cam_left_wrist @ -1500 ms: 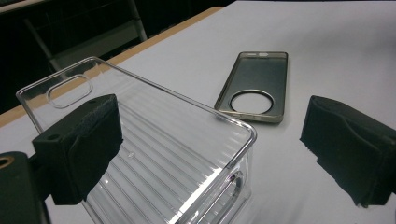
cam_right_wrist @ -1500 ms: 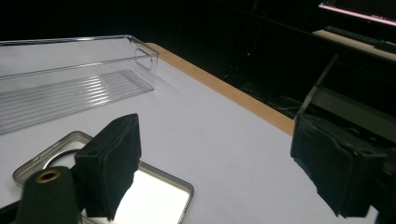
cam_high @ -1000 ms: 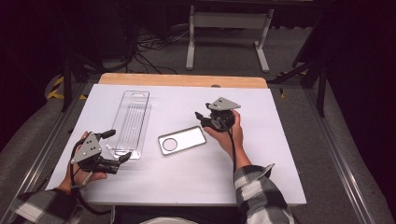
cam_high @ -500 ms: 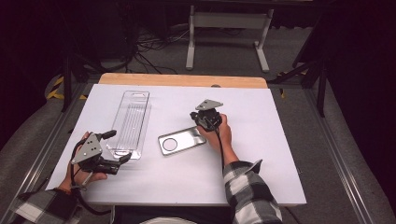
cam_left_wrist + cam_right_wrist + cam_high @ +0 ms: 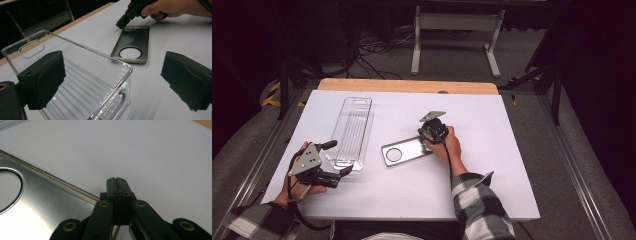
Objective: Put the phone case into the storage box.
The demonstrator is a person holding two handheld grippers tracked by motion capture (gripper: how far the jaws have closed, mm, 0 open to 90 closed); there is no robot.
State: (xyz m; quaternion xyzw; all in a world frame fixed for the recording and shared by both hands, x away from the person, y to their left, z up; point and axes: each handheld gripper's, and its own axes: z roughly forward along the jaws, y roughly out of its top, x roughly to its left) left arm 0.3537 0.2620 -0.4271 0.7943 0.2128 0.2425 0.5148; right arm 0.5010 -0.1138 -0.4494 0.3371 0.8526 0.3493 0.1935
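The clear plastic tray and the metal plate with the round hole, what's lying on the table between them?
Nothing: in the high view, bare white table separates the clear tray from the metal plate.

Right hand-held gripper [image 5: 426, 134] lower, closed.

Grey metal plate [image 5: 406, 151], clear tray [image 5: 351, 131]

Looks like a lab or test studio: white worktop [image 5: 512, 165] on a wooden board, dark surroundings, loose cables [image 5: 372, 47] on grey carpet, metal stand [image 5: 454, 30] behind.
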